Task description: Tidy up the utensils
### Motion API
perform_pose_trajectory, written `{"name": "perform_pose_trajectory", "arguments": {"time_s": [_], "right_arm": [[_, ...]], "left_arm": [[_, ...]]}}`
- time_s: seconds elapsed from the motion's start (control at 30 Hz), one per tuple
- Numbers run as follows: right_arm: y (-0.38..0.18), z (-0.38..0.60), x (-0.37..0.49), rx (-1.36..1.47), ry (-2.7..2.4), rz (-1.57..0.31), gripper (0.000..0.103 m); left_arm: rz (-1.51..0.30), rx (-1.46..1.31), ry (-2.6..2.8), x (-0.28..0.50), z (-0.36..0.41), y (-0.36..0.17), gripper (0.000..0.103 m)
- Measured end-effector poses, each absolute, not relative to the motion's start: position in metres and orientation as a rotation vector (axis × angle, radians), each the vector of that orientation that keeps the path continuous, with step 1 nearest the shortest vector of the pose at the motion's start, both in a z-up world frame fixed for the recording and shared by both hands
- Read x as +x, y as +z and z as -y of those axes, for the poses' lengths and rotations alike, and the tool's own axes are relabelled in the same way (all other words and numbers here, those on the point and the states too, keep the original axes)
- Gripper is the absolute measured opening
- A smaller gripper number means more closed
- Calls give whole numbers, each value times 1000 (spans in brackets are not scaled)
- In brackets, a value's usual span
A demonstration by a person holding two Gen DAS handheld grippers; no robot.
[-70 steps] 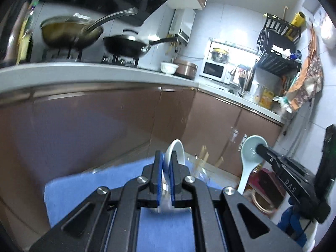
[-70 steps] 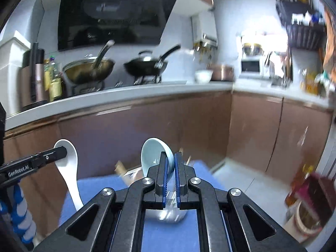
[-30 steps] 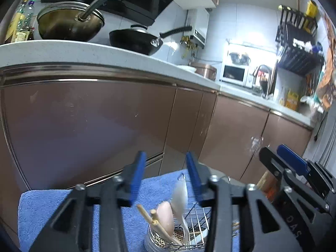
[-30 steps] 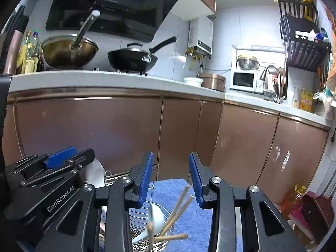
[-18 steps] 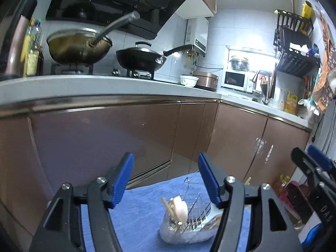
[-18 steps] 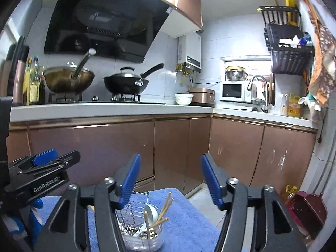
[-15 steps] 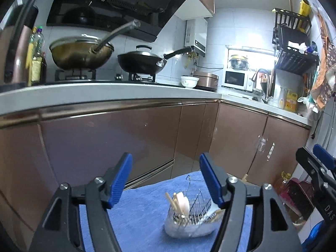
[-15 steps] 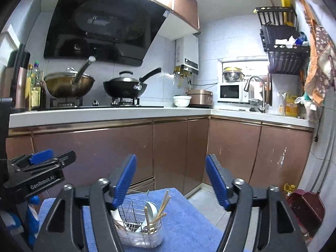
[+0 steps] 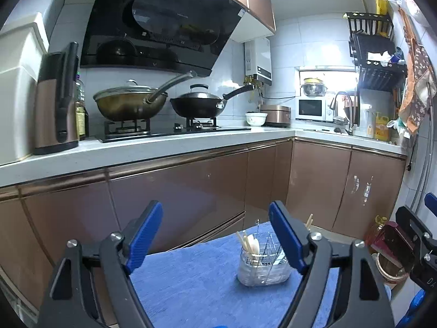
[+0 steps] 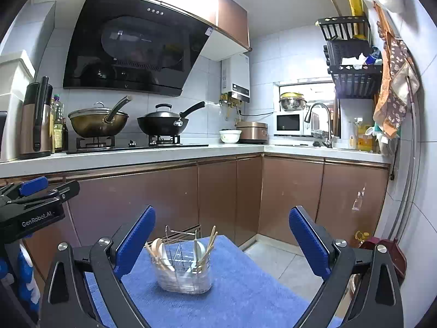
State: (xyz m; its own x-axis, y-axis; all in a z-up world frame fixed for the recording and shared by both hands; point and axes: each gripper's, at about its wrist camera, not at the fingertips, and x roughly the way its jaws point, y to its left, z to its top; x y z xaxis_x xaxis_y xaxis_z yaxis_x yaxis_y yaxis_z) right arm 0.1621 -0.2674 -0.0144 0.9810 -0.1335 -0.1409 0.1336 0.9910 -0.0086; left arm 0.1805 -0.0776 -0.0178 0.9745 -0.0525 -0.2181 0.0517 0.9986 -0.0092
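Note:
A wire utensil holder with a clear base stands on a blue cloth. White spoons and wooden chopsticks stick up from it. My left gripper hangs back from the holder and above it, its jaws opening wide with nothing between them. My right gripper is likewise drawn back, its jaws opening, nothing held. Each gripper shows at the edge of the other's view: the right one, the left one.
Brown cabinet doors run behind the cloth under a white counter. Two woks sit on the hob. A microwave, a sink tap and a wall rack are at the far right. A dustpan lies on the floor.
Both grippers held white spoons, lowered them into the holder and let go. Since then both have pulled back and up from the holder while their jaws spread wide.

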Motion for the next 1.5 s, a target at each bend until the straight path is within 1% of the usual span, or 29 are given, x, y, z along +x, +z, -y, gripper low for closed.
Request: {"name": "perform_pose_trajectory", "arguments": {"time_s": [0.27,0.6,0.83,0.93,1.5], "right_arm": [[-15,258,137,1,-131,-161,98],[-13,251,125,-11,-129,-152,99],[-13,253,124,-6,-138,-156,99],[-13,253,125,-1,-137,-156,103],[-19,259,135,7,-148,-181,103]], "left_arm": [[-188,-6,22,154,65,-16,86],[-137,-5,23,133,54,-13,86],[-148,-21,25,135,46,-15,86],[-149,-21,28,138,44,-15,86],[-155,-19,34,145,49,-26,86]]}}
